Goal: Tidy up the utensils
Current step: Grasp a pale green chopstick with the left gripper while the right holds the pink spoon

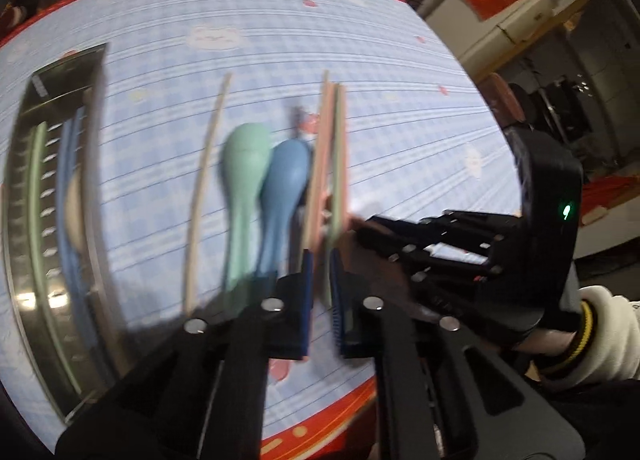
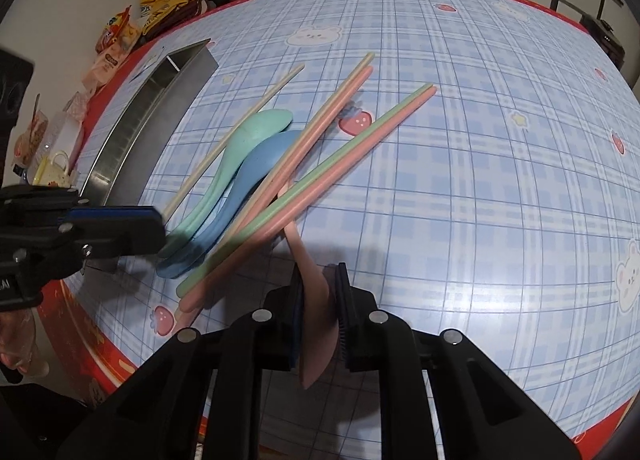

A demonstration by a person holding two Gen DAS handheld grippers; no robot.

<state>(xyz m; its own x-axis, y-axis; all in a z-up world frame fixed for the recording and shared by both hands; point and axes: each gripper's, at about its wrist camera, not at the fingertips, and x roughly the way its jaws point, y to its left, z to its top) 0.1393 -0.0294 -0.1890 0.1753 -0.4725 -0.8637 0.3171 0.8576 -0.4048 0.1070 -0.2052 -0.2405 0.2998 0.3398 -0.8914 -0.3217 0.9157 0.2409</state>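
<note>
- Two hand-held grippers work over a round table (image 2: 480, 188) covered in a blue checked cloth with bears and strawberries.
- Right gripper (image 2: 320, 312), bottom centre of the right wrist view: its blue pads are closed narrowly on the handle of a pink spoon (image 2: 314, 300), which runs up from between them and under the crossed chopsticks.
- Left gripper (image 1: 322, 292), bottom centre of the blurred left wrist view: the jaws stand nearly shut, with only a thin gap between the pads. The near ends of the pink and green chopsticks (image 1: 330, 164) reach into that gap; whether the pads press on them I cannot tell.
- In the right wrist view the left gripper shows at the left edge, its tip just beside the spoon handles.
- Mid-table pile, centre left of the right wrist view: a green spoon (image 2: 244, 148) and a blue spoon (image 2: 256, 168) lie side by side, a beige chopstick (image 2: 240, 132) to their left, pink, beige and green chopsticks crossing over them.
- Steel tray (image 1: 56, 188), left edge of the left wrist view, holds a green stick, a blue utensil and something pale; details are blurred.
- A white sleeve (image 1: 612, 324) shows at lower right behind the other gripper.
</note>
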